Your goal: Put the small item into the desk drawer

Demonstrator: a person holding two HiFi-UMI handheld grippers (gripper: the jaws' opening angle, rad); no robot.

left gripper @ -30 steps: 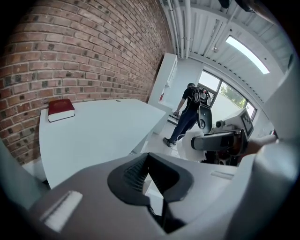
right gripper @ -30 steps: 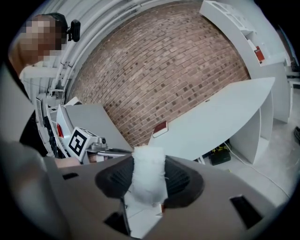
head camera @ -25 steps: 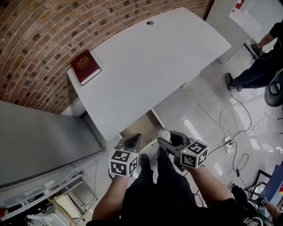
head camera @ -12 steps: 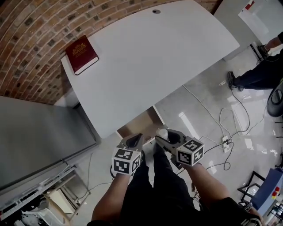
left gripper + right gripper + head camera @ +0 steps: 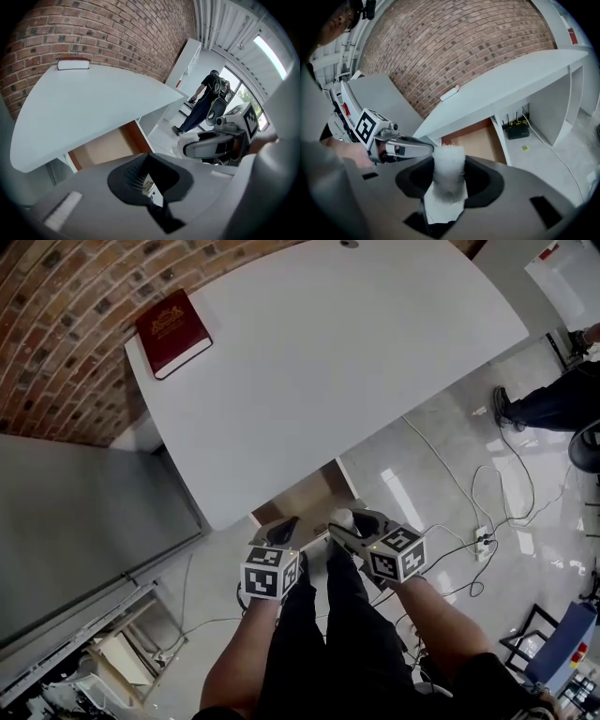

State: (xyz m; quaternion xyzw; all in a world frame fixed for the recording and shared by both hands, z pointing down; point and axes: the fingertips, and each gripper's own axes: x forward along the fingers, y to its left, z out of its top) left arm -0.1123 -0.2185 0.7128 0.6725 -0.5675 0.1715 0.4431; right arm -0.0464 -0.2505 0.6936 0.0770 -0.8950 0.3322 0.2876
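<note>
The desk drawer [image 5: 298,500] stands open under the front edge of the white desk [image 5: 328,381], and I see its plain brown bottom. The small item, a white fluffy piece [image 5: 449,159], is not in the drawer: my right gripper [image 5: 449,177] holds it upright between its jaws, which stand wide and press on it from both sides. In the head view it hangs near the drawer's front corner. My left gripper [image 5: 147,173] is beside the right one, its jaws brought together at the tips with nothing between them. On the desk top lies only a red book [image 5: 173,332], at the far corner close to the brick wall [image 5: 56,315]. Under the desk, past the drawer, a black box with antennas [image 5: 518,129] stands on the floor. On the shiny floor at the right run cables [image 5: 487,493] to a power strip [image 5: 485,543], and a person [image 5: 553,399] stands there, well apart from the desk.
</note>
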